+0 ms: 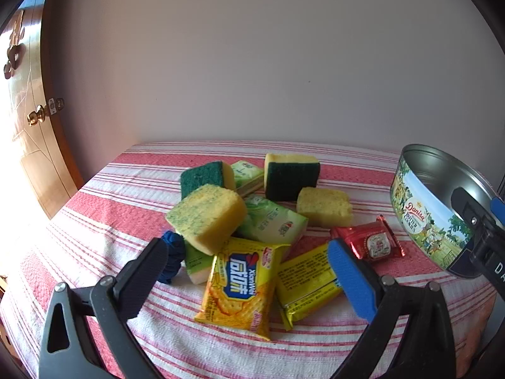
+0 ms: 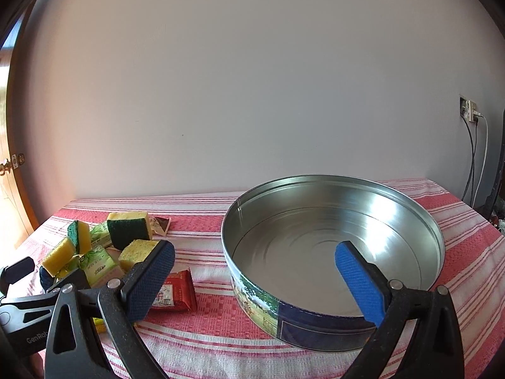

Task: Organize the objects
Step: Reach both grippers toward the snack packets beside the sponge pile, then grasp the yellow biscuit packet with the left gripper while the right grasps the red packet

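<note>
A heap of objects lies on the striped cloth: several yellow-green sponges [image 1: 208,214], green tissue packs [image 1: 271,221], a yellow cracker packet [image 1: 241,287], a second yellow packet [image 1: 304,284] and a red snack packet [image 1: 369,241]. My left gripper [image 1: 252,268] is open and empty, its fingers on either side of the yellow cracker packet. An empty round cookie tin [image 2: 331,252] stands to the right. My right gripper [image 2: 255,271] is open and empty over the tin's near left rim. The heap also shows in the right wrist view [image 2: 98,246].
The table has a red and white striped cloth [image 1: 126,195] and stands against a plain wall. A wooden door [image 1: 28,117] is at the left. A wall socket with cables [image 2: 470,117] is at the far right. The right gripper shows in the left wrist view [image 1: 479,230].
</note>
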Demonstrator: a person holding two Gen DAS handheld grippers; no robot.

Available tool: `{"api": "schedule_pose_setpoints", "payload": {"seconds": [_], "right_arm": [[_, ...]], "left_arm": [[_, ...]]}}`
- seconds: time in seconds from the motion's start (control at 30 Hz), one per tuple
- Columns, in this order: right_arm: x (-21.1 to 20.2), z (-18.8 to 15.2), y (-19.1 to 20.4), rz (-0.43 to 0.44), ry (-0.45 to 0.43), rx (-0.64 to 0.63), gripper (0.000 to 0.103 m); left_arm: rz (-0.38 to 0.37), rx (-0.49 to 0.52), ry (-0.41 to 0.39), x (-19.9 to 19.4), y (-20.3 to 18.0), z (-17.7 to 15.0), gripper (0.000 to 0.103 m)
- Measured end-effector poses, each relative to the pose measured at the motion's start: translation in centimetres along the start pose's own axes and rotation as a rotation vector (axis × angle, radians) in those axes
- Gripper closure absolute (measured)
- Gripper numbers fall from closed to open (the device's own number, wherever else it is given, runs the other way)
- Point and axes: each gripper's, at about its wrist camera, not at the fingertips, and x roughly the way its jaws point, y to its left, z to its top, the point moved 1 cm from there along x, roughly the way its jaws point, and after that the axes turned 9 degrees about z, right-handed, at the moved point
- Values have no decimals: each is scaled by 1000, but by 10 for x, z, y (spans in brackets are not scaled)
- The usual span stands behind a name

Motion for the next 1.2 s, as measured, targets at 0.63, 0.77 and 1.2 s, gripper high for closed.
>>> {"api": "schedule_pose_setpoints", "payload": {"seconds": [0.63, 0.77, 1.2], "right_arm": [[47, -15, 74, 154, 239, -175, 11], [60, -15, 67, 144, 303, -138, 13], [99, -31, 59, 203, 508, -67, 31]], "left_arm": [[36, 12, 95, 27, 64, -3, 1], [-58, 51, 129, 24, 39, -11, 1], [-234, -19, 274, 52, 10, -20, 21]]}}
